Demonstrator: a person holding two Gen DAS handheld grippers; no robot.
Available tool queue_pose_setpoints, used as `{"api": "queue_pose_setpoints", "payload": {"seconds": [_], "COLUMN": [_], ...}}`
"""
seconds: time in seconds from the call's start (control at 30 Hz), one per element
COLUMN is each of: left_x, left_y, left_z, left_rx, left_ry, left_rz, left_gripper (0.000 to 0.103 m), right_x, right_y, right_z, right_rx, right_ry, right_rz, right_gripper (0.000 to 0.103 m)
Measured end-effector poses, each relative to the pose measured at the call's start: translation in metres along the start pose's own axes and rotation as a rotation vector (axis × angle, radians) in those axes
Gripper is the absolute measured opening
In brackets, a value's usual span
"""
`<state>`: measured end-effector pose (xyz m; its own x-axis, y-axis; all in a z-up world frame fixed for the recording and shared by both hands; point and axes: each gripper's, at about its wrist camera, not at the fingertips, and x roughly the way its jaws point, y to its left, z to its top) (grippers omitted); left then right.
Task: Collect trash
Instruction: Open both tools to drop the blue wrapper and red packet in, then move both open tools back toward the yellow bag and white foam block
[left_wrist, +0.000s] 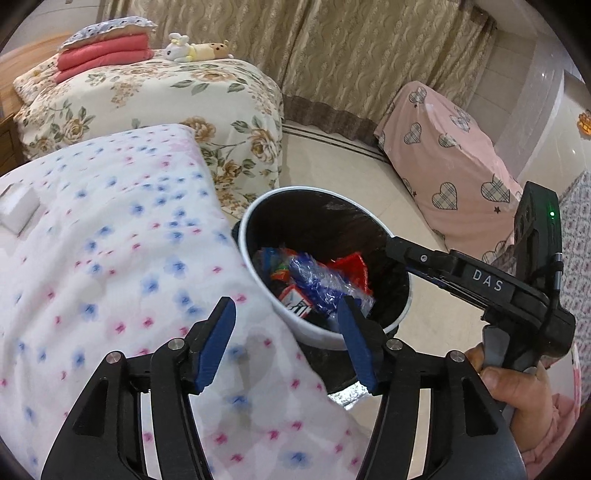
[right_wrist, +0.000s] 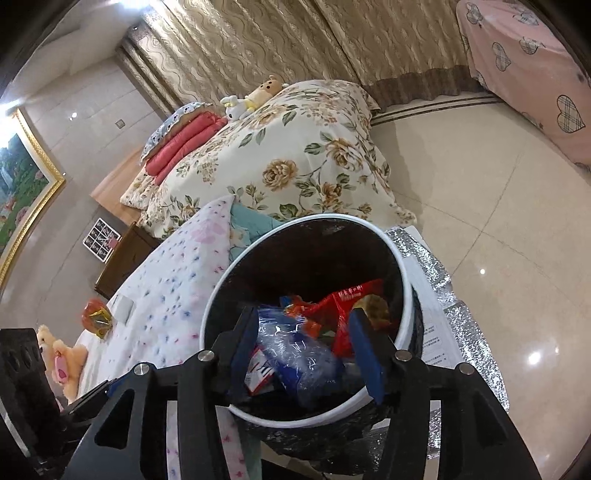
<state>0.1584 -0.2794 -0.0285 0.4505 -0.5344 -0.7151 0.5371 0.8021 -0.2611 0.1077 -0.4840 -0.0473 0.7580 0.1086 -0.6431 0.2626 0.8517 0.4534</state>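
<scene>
spreading across the lower left is the white quilt with blue and pink flowers (left_wrist: 110, 258), and at its 3 o'clock edge stands the round white-rimmed bin with a black liner (left_wrist: 400, 295), already holding blue, red and orange plastic wrappers (right_wrist: 306, 347). an orange wrapper (right_wrist: 96, 318) left on the quilt could be missed. right gripper (right_wrist: 308, 347) hovers over the bin, fingers wide and empty; left gripper (left_wrist: 288, 339) points toward the rim, fingers wide, empty.
</scene>
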Motion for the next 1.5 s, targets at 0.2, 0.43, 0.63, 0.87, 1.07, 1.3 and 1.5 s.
{"api": "queue_pose_setpoints", "payload": {"seconds": [0.2, 0.43, 0.63, 0.87, 1.07, 1.3, 1.5], "left_x": [-0.013, -0.031, -0.049, -0.069, -0.083, -0.100, -0.111], "left_y": [0.023, 0.059, 0.093, 0.130, 0.163, 0.194, 0.220], "left_z": [-0.010, -0.025, -0.040, -0.052, -0.061, -0.064, -0.064], "left_rx": [-0.043, -0.106, -0.172, -0.242, -0.300, -0.353, -0.390], "left_ry": [-0.020, -0.045, -0.068, -0.090, -0.105, -0.131, -0.152], "left_rz": [0.037, 0.096, 0.148, 0.202, 0.249, 0.298, 0.338], "left_gripper": [0.059, 0.061, 0.063, 0.064, 0.065, 0.066, 0.068], "right_x": [0.003, 0.012, 0.022, 0.026, 0.037, 0.054, 0.067], "right_y": [0.017, 0.044, 0.075, 0.111, 0.138, 0.166, 0.189], "right_z": [-0.007, -0.016, -0.026, -0.039, -0.045, -0.053, -0.058], "right_rx": [-0.022, -0.063, -0.124, -0.198, -0.245, -0.296, -0.357], "right_ry": [0.009, 0.038, 0.059, 0.060, 0.080, 0.120, 0.140], "right_rz": [0.018, 0.051, 0.074, 0.116, 0.142, 0.183, 0.205], "right_gripper": [0.066, 0.070, 0.070, 0.085, 0.085, 0.101, 0.101]}}
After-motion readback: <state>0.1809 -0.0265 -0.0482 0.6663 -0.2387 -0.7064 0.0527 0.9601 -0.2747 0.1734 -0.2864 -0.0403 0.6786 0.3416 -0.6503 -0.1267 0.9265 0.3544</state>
